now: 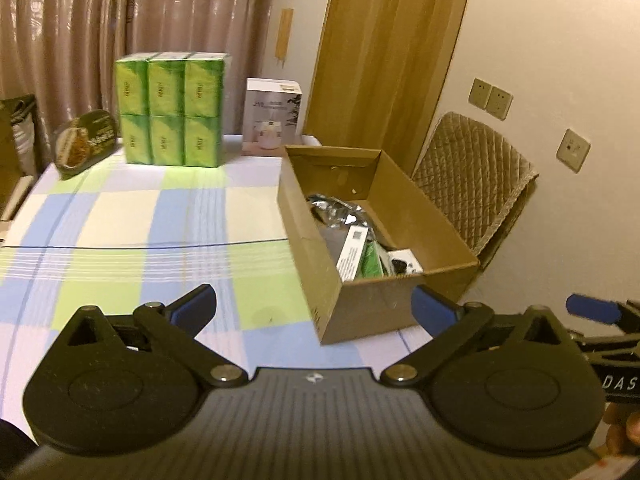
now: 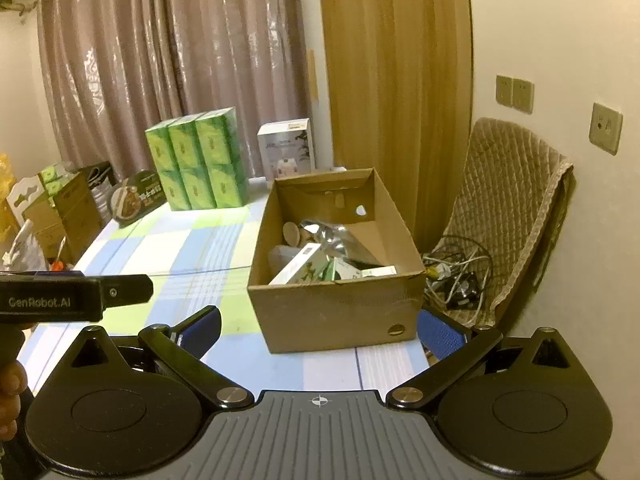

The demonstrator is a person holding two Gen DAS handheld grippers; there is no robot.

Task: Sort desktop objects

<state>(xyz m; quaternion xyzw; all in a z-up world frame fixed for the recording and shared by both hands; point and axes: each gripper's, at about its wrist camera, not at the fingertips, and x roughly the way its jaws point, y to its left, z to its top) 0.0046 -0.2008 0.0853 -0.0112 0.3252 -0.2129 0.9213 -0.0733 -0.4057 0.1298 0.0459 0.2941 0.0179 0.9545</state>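
Left gripper (image 1: pixel 314 304) and right gripper (image 2: pixel 318 326) both wide, empty; box (image 2: pixel 336 312) at table's right edge: light, stiff cardboard, grip by walls.

Brown corrugated cardboard box (image 2: pixel 336 312): matt, rough-ish, edges frayed. Inside it, crinkled silver foil bag (image 2: pixel 332 236), v. glossy. Under box, checked blue-green-white cloth table cover (image 1: pixel 160 216), smooth, matt. Behind box: green tissue packs in shiny plastic wrap (image 1: pixel 172 108), satiny pleated curtain (image 2: pixel 180 60). Beside box, quilted beige fabric chair cover (image 2: pixel 508 208).
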